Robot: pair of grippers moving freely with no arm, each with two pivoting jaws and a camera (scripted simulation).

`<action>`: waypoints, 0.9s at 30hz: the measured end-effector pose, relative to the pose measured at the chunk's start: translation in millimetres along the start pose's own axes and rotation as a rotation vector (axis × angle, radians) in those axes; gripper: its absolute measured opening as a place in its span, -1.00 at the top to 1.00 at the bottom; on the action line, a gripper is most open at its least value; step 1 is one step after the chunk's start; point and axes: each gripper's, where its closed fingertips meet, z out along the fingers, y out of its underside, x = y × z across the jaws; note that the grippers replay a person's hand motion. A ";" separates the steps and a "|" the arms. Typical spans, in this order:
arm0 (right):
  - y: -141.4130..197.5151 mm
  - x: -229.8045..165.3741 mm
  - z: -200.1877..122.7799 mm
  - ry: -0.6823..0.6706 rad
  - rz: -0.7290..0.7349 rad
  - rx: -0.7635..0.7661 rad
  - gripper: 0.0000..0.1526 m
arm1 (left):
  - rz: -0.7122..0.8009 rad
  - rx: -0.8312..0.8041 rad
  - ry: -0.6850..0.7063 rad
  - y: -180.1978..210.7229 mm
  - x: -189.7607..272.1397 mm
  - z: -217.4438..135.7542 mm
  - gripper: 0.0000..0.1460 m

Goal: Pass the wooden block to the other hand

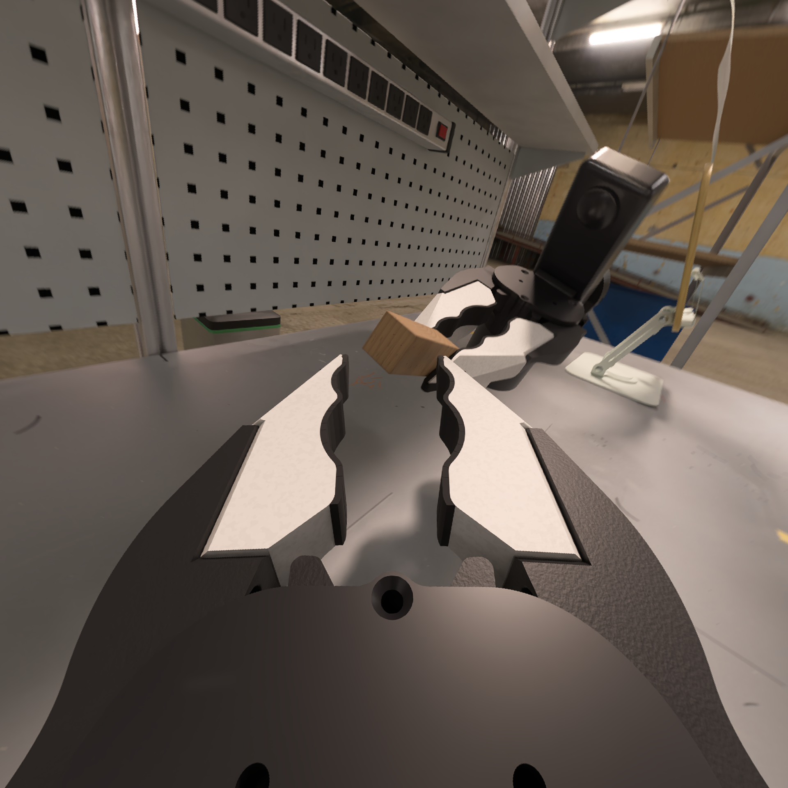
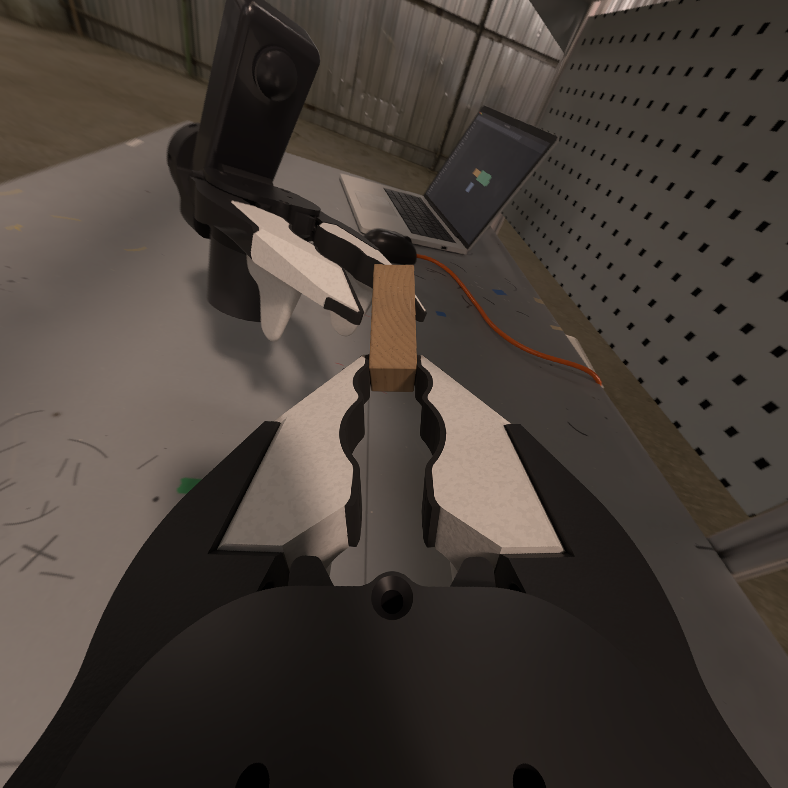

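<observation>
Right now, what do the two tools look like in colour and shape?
The two match. The left tool has a dark grey, rough-textured body, white wedge-shaped fingers and black wavy inner pads. The right tool is built the same, its body nearly black. Each carries a tall black camera block with a round lens. No cables or markings show.

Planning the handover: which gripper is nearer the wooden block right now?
Right. The right gripper pinches the wooden block at its near end. The left gripper is open just short of the block, not gripping.
</observation>
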 end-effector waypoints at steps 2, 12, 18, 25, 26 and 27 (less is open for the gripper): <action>-3.3 -2.1 -3.4 -0.033 0.027 0.028 0.74 | 0.056 -0.007 0.001 -0.9 1.4 -0.9 0.35; -15.0 -20.0 -10.9 -0.240 0.194 0.147 0.74 | 0.146 -0.004 0.125 -0.1 21.3 -2.7 0.01; -23.0 -30.7 -16.6 -0.365 0.284 0.212 0.74 | 0.194 0.030 0.205 -6.0 36.1 -6.2 0.11; -26.8 -45.0 -24.4 -0.504 0.344 0.236 0.74 | 0.273 -0.003 0.327 -5.9 56.7 -12.5 0.39; -27.2 -47.2 -25.2 -0.520 0.346 0.237 0.74 | 0.295 -0.019 0.335 -4.5 59.4 -12.7 0.40; -27.4 -49.5 -25.7 -0.535 0.348 0.237 0.74 | 0.323 -0.035 0.336 -3.4 61.8 -12.5 0.41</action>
